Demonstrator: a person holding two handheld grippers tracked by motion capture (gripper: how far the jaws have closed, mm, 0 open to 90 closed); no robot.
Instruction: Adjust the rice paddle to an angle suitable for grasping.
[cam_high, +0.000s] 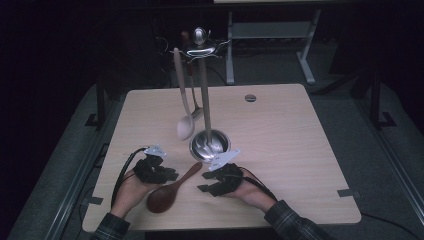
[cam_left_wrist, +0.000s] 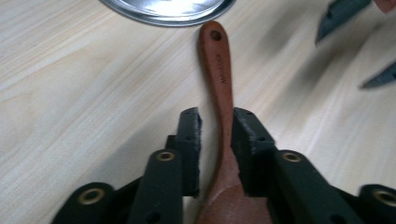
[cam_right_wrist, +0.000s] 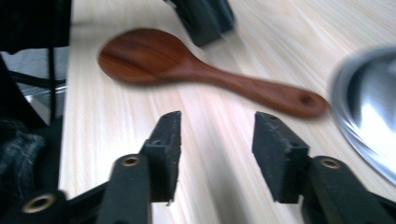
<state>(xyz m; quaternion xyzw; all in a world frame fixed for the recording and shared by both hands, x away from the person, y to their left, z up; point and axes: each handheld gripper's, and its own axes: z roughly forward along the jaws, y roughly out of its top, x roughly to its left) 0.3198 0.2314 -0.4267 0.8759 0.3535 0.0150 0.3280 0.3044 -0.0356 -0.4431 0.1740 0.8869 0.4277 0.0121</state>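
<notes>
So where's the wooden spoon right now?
In the high view the wooden spoon lies flat on the table near its front edge, between the two grippers, its handle tip pointing at the rack's round metal base.

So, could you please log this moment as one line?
left gripper: open, jaws astride wooden spoon handle | right gripper: open, empty | spoon flat on table

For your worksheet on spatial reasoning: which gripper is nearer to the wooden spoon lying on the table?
Left. The left gripper straddles the wooden spoon, its handle between the jaws. The right gripper stands open beside the handle, apart from it.
</notes>
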